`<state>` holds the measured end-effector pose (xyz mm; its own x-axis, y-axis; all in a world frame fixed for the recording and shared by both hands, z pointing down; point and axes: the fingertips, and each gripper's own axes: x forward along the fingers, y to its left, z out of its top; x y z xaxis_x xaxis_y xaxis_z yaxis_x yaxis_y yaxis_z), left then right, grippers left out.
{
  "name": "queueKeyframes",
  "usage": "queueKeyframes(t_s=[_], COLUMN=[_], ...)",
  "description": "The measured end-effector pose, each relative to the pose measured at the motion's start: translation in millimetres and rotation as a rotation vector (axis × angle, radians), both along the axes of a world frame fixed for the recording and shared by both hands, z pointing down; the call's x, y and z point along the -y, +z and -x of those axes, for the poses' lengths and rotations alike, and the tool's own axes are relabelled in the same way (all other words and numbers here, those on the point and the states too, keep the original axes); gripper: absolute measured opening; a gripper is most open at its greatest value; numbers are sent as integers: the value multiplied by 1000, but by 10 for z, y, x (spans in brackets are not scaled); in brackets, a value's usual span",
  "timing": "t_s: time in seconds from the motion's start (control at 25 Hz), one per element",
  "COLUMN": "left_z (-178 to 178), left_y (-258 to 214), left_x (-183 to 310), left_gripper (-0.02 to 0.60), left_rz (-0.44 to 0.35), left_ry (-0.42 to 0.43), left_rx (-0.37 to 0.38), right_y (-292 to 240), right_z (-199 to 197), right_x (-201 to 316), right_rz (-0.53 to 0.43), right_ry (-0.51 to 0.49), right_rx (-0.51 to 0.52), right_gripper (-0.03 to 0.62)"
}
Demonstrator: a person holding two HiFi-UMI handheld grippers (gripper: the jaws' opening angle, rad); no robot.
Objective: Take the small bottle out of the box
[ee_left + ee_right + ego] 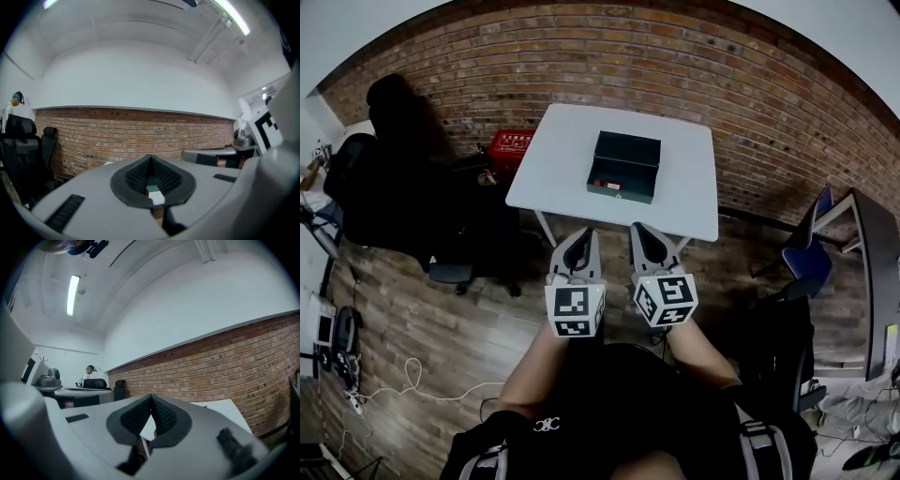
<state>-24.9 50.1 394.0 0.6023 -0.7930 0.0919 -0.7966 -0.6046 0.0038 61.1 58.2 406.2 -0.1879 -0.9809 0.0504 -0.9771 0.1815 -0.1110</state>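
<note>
left gripper (587, 232), right gripper (638, 228): grey shells, black ribbed fingers (137, 175) | marker cubes (575, 311): black-white squares | behind marker cubes: black top (609, 403), white logo (546, 424), grey straps (759, 439)

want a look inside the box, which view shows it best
The head view: the open dark green box sits whole on the white table, interior visible. In both gripper views the shut jaws hide nearly all of it.

Legible text: none is showing | dark clothing (546, 424): a small white logo is showing, too small to read | red crate (512, 146): pale marks are blurring, unreadable | box (623, 167): nothing legible is showing
</note>
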Motion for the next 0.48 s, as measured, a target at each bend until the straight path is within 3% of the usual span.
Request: queueKeyframes(t_s=[0.48], left_z=[-156], left_y=[187], left_x=[823], left_gripper=[3], left_rz=[24], left_ry=[11], left_rx=[1], right_y=[178], right_z=[-106], right_x=[773], right_rz=[17], right_ry=[-44], right_rx=[-39], right_gripper=[29])
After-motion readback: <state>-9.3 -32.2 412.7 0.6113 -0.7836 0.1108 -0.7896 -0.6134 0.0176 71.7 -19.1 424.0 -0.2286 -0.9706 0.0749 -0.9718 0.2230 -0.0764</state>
